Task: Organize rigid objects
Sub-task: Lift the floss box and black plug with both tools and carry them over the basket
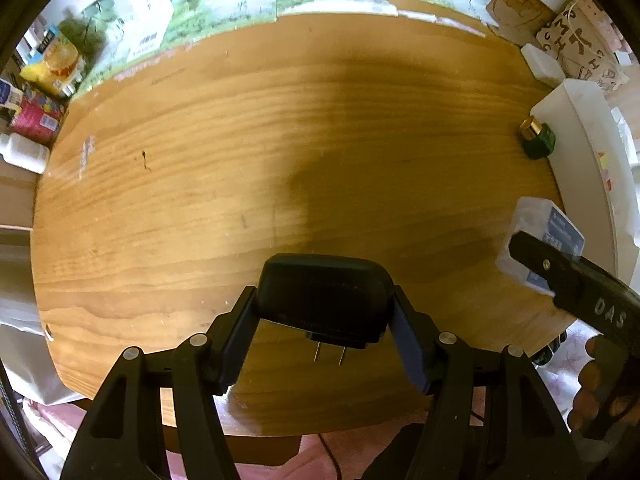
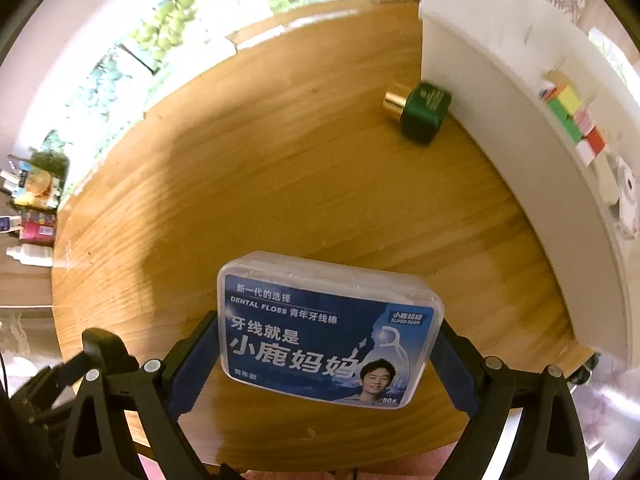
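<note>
My left gripper point(image 1: 325, 304) is shut on a black plug adapter point(image 1: 326, 292), its two metal prongs pointing toward me, held above the wooden table point(image 1: 240, 160). My right gripper point(image 2: 328, 336) is shut on a clear dental floss box point(image 2: 330, 330) with a blue label, held above the table; box and gripper also show in the left wrist view point(image 1: 540, 240). A green bottle with a gold cap point(image 2: 420, 110) lies on its side against the white bin point(image 2: 500, 92), and shows in the left wrist view point(image 1: 538, 136) too.
The white bin on the table's right holds a colourful cube point(image 2: 572, 120) and a white roll point(image 2: 626, 188). Boxes with grape prints point(image 1: 224, 4) line the far edge. Bottles and packets point(image 1: 36, 92) stand off the table's left.
</note>
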Motion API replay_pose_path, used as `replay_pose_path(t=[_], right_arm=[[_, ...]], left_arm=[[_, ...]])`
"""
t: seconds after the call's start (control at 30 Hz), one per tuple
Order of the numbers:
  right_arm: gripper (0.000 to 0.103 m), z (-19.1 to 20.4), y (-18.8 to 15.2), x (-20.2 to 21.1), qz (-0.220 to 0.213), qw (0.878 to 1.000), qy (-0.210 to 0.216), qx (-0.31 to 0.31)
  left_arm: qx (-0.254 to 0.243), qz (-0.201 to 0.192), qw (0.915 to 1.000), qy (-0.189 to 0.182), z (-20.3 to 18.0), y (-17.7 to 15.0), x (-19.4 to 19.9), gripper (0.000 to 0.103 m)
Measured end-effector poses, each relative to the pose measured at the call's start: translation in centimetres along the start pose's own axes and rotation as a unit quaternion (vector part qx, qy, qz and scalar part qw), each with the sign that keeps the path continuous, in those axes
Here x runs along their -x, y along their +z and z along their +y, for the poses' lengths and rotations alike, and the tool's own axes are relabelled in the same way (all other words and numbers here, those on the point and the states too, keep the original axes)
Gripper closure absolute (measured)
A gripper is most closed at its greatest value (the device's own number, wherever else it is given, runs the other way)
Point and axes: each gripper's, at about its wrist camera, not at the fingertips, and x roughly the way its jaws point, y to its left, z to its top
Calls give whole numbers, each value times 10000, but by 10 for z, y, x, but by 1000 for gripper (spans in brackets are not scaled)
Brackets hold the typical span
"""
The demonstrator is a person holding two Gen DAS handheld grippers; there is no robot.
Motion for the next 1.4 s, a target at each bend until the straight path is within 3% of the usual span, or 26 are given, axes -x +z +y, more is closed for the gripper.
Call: replay_pose_path(t=[0.33,0.73,1.4], right_arm=[[7,-9,-8,40,-563,9963,182,626],[7,-67,2,97,-915,9834,490,1487],[7,-177,24,138,-1203,9787,481,1592]], left_arm=[[285,-421,9987,55,-19,18,34,36],[624,-851,9944,96,-70,20,71,36],[354,-1379,9896,-188,-188,31,94,36]])
